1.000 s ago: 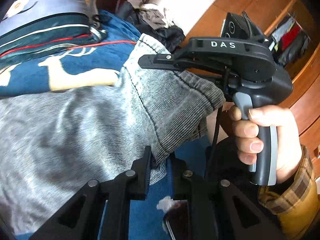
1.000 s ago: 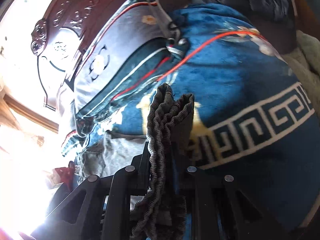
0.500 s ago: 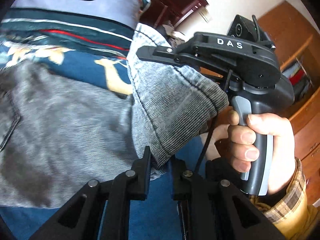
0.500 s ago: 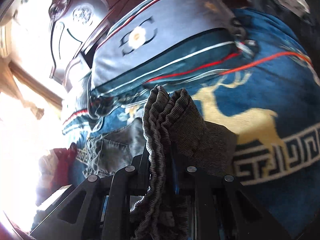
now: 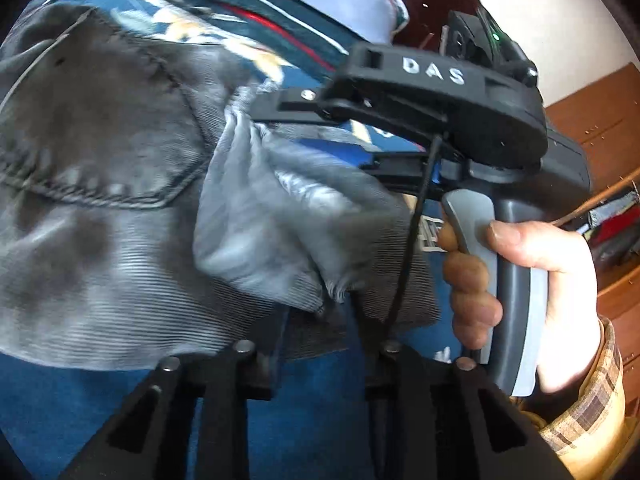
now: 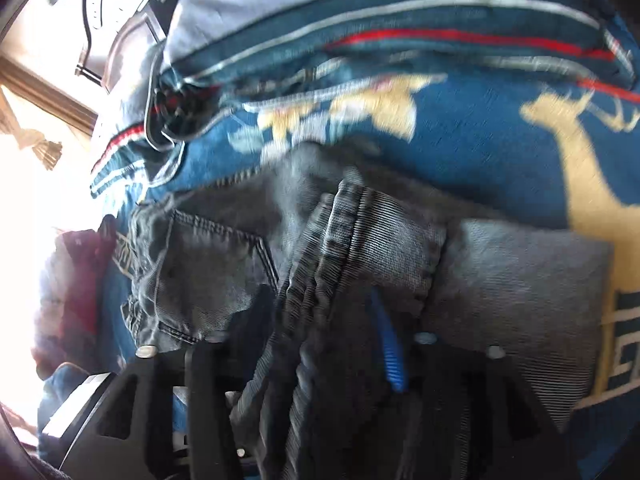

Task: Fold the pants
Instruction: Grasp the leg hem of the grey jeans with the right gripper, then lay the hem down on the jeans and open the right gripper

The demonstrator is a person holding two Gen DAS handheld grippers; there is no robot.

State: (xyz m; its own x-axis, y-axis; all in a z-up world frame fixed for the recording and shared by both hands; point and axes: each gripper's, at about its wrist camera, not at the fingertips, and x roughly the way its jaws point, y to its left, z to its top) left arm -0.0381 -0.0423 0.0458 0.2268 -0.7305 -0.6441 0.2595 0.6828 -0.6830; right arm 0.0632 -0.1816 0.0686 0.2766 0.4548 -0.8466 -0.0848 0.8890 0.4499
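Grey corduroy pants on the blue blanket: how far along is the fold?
Done: the leg end of the grey corduroy pants is carried over onto the seat by the back pocket. In hand: both tongs, left and right, have just been opening; cloth is between them, apparently slack. Left: withdrawing, smoothing, perhaps another fold on the blue deer-patterned blanket.

Hidden and blurred parts

Pants (image 6: 360, 240) motion-smeared; hem covers right gripper (image 6: 340, 312) fingertips. Window side (image 6: 24, 220) blown out white. Sleeve (image 5: 588, 412) cut by frame edge.
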